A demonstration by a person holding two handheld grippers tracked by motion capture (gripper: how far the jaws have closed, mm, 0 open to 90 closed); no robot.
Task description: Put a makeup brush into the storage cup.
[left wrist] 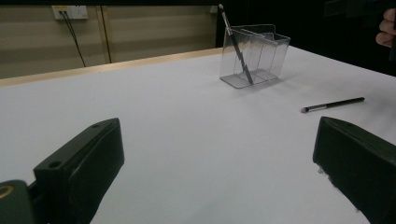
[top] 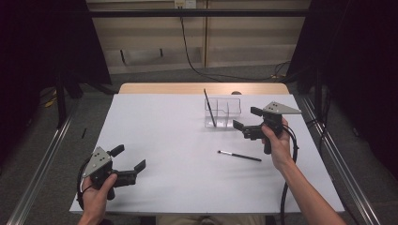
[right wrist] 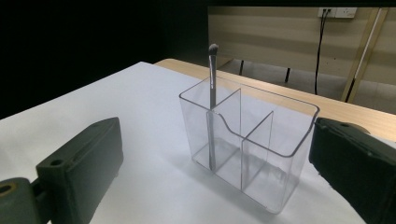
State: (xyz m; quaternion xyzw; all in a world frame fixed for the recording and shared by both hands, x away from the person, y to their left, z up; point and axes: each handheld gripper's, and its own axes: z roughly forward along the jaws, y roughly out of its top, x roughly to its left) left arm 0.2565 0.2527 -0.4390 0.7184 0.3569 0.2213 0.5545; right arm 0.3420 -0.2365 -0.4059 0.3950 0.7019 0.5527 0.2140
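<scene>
Left gripper (top: 127, 158) idles wide open, empty; I'd drop the equally open, empty right gripper (top: 244, 118) across the loose makeup brush (top: 239, 156), pinching mid-handle, then stand it in the clear organizer (top: 223, 112).

From my remote station I see a broad white rectangular tabletop (top: 178, 140), with a pale wooden strip (top: 159, 88) along its far edge. Behind it, a thin black cable (top: 187, 47) drops from a white wall socket (top: 184, 3) down beige wall panels (top: 253, 33) to the grey floor (top: 89, 122). Silver metal rails (top: 42, 164) flank the table, and black drapes (top: 37, 47) hang on both sides.
</scene>
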